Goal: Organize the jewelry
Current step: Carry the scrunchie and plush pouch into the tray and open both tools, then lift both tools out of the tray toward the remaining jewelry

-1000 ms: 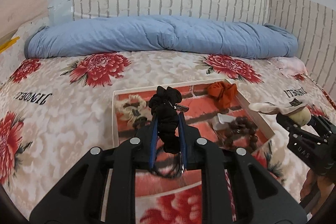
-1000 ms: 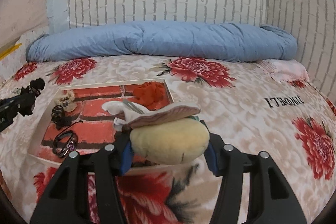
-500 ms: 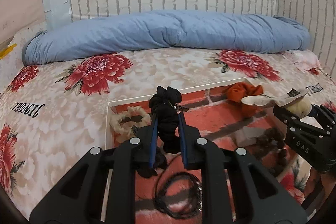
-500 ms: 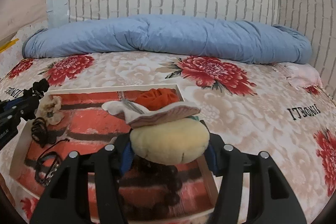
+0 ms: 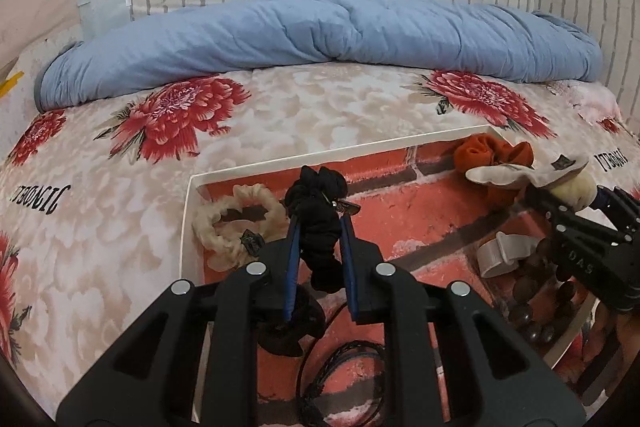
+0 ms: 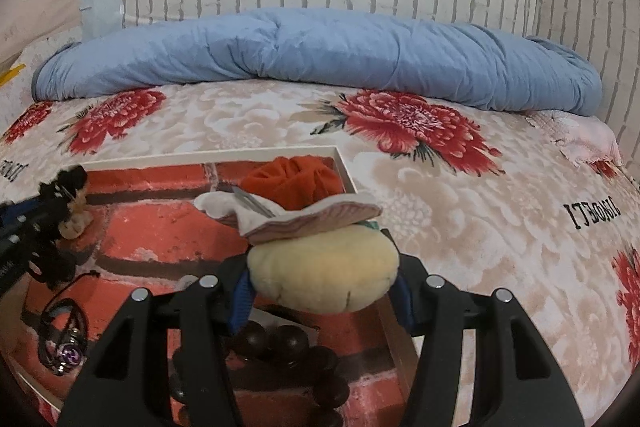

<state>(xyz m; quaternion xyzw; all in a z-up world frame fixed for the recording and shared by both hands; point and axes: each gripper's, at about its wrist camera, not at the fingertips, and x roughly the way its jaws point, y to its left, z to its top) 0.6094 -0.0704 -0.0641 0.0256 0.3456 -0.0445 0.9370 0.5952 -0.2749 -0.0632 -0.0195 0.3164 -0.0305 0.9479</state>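
Black scrunchie (image 5: pixel 320 223) sits pinched between the narrowly parted fingers of the left gripper (image 5: pixel 319 227), held above the tray (image 5: pixel 188 219) on the floral bed (image 5: pixel 100 227). The right gripper (image 6: pixel 320 283) has its fingers about half spread around a cream plush piece (image 6: pixel 324 275) with a pale fabric flap. Compared with a second ago, both grippers have come forward and lower over the tray, which now fills more of each view. A cream scrunchie (image 5: pixel 236 223), orange scrunchie (image 5: pixel 492 155), dark beads (image 6: pixel 280 339) and a corded bracelet (image 6: pixel 64 343) lie in the tray.
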